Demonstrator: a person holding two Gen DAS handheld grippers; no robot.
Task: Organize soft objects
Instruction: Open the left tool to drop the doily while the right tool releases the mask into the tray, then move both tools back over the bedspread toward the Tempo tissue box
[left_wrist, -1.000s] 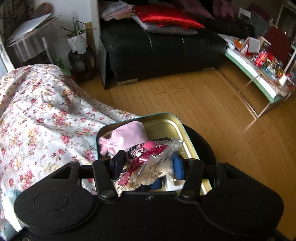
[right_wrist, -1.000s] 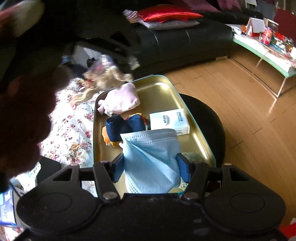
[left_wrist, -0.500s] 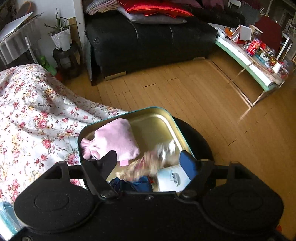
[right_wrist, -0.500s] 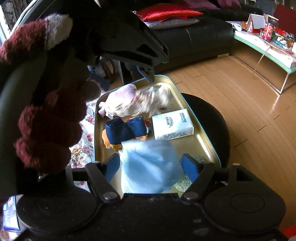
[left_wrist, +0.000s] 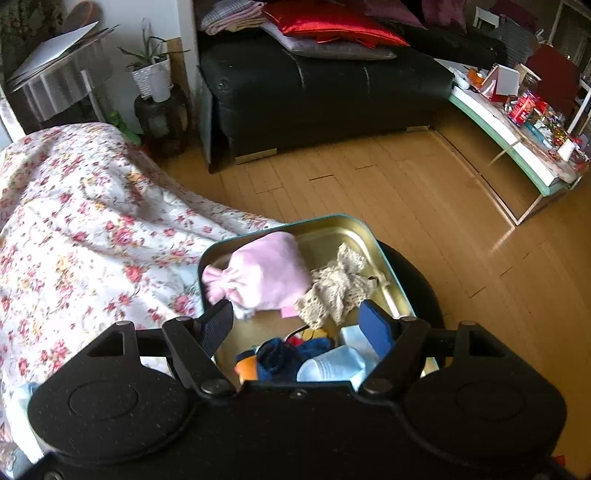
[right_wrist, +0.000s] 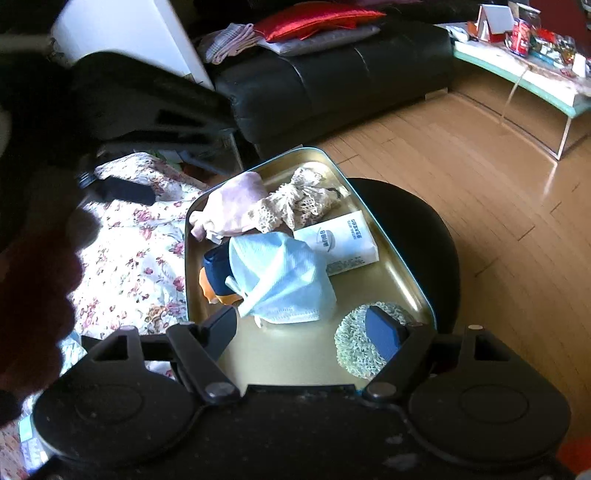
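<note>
Soft stuff is piled in the gold tin tray (right_wrist: 391, 280) with the teal rim, which sits on a round black stool (right_wrist: 421, 229). From the right wrist view we count a pink pouch (right_wrist: 232, 206), a beige lace piece (right_wrist: 295, 203) lying against it, a white tissue pack (right_wrist: 340, 240), a light blue face mask (right_wrist: 280, 273) and a knitted green round pad (right_wrist: 354, 347).

Lots is hidden though. Under the mask there's a navy and orange thing (right_wrist: 214, 273) we can't really identify, only its edge pokes out. The pad is partly covered by one of the right gripper's (right_wrist: 306, 328) blue pads. In the left wrist view the near part of the tray (left_wrist: 332, 221) is cut off behind the left gripper's (left_wrist: 295, 325) body.

Left gripper: jaws released, nothing between them, hovering over the tray's near end. Right gripper: jaws are opening, the mask lies loose ahead of them, not pinched. A person's dark fuzzy sleeve (right_wrist: 33, 306) blurs out the left edge of the right view, and the other gripper's black body (right_wrist: 147, 110) blocks the upper left.

Room-wise: a floral bedspread (left_wrist: 85, 236) just beside the stool, a wooden floor (left_wrist: 388, 192), a black leather sofa (left_wrist: 317, 92) with a red cushion (left_wrist: 332, 26), a potted plant (left_wrist: 151, 74) and a cluttered low table (left_wrist: 517, 140).
</note>
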